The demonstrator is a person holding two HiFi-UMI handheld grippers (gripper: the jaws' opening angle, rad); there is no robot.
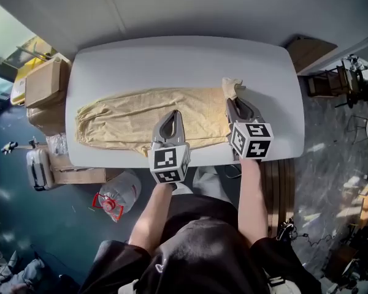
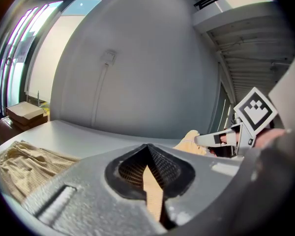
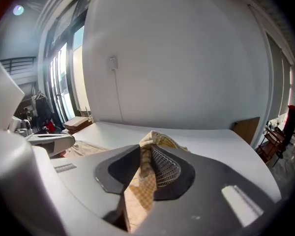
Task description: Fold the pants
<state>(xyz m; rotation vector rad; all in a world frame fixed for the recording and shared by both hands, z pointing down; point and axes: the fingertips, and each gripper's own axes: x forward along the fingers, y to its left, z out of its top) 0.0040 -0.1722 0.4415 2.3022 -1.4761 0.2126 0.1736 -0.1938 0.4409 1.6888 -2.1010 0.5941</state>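
Observation:
Tan checked pants lie flat across the white table, legs toward the left and waist toward the right. My left gripper is shut on the near edge of the pants around mid-length; a strip of tan cloth shows between its jaws. My right gripper is shut on the waist end, and a bunch of cloth sticks up past its tips, lifted off the table. The leg ends lie wrinkled on the table at the far left.
Cardboard boxes stand beyond the table's left end. A large water bottle lies on the floor near the front edge. A wooden board leans at the right rear corner. A grey wall runs behind the table.

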